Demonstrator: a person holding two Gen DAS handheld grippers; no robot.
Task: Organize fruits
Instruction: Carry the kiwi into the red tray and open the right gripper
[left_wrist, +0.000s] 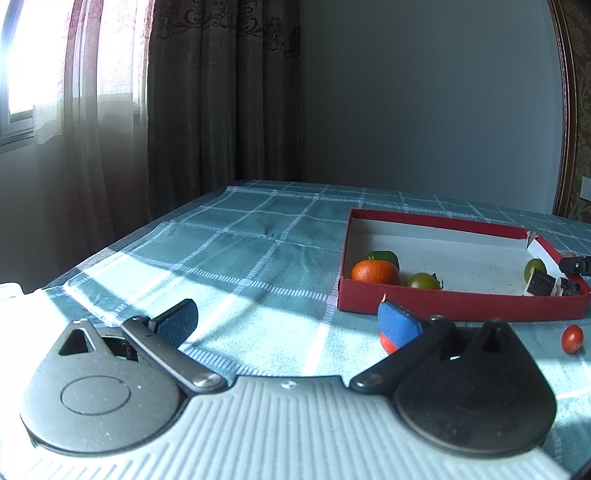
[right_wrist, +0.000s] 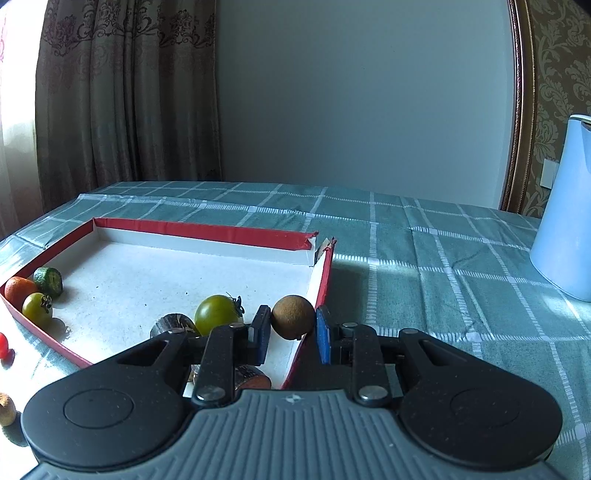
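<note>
The right gripper (right_wrist: 292, 334) was held over the near right corner of the red box (right_wrist: 207, 230), its fingers closed narrowly on a brown round fruit (right_wrist: 293, 317). The fruit was gripped at its widest part, above the box's right wall. Whether it rested on the box floor could not be told.

The left gripper (left_wrist: 288, 321) was held low over the counter (left_wrist: 240, 251), near the box's left front corner, with its fingers spread wide and nothing between them. A red fruit (left_wrist: 388, 343) lay on the counter just behind its right finger, partly hidden.

Already in the box were an orange (left_wrist: 375, 272), a dark green fruit (left_wrist: 384, 256) and a green tomato (left_wrist: 424, 281) at the left end, and a second green tomato (right_wrist: 217, 314) close beside the held fruit. A red cherry tomato (left_wrist: 572, 338) lay on the counter outside the front wall.

The step was judged to be the placing of the brown fruit. It was best lowered inside the wall, clear of the nearby tomato, and released only once supported, since a round fruit would likely roll.
</note>
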